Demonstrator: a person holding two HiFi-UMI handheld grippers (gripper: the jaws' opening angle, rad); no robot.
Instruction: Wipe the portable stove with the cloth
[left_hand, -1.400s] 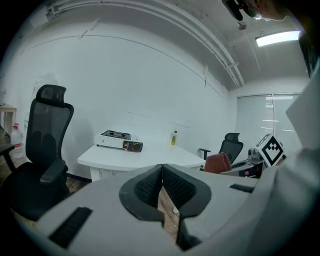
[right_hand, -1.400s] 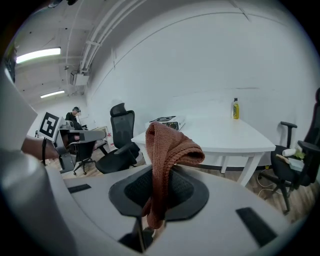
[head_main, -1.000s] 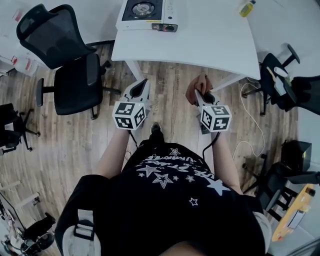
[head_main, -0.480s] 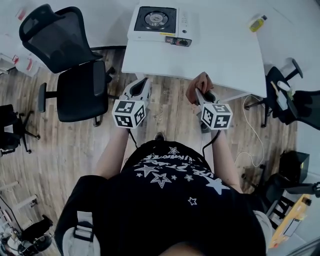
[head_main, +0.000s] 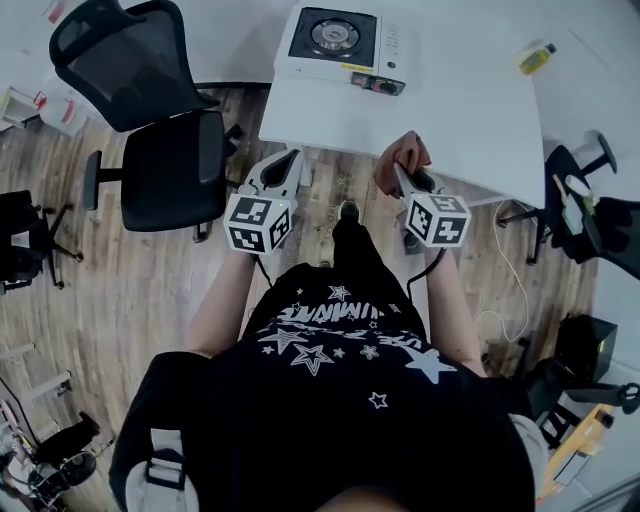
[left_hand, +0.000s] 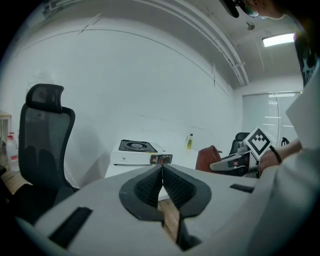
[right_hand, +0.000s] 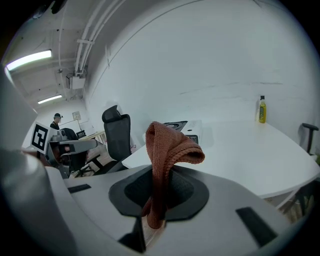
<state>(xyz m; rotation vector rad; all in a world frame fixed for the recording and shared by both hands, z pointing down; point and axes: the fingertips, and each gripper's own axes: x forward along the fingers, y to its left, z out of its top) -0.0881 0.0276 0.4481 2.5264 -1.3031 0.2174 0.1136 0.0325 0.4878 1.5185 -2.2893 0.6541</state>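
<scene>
We hold the right gripper (right_hand: 159, 187) clamped on the rust cloth (right_hand: 167, 145), while our left gripper (left_hand: 162, 172) has its jaws together, empty. The portable stove (head_main: 345, 40) sits at twelve o'clock on the white table (head_main: 460, 110)

Left gripper (left_hand: 162, 167) jaws closed together, nothing between them; beyond, a stove (left_hand: 141, 152) on a white table (left_hand: 120, 169); bottle (left_hand: 189, 141) farther back; chair (left_hand: 42, 135) at left; right gripper (left_hand: 216, 165) at right, cloth (left_hand: 207, 158) at its tip.
</scene>
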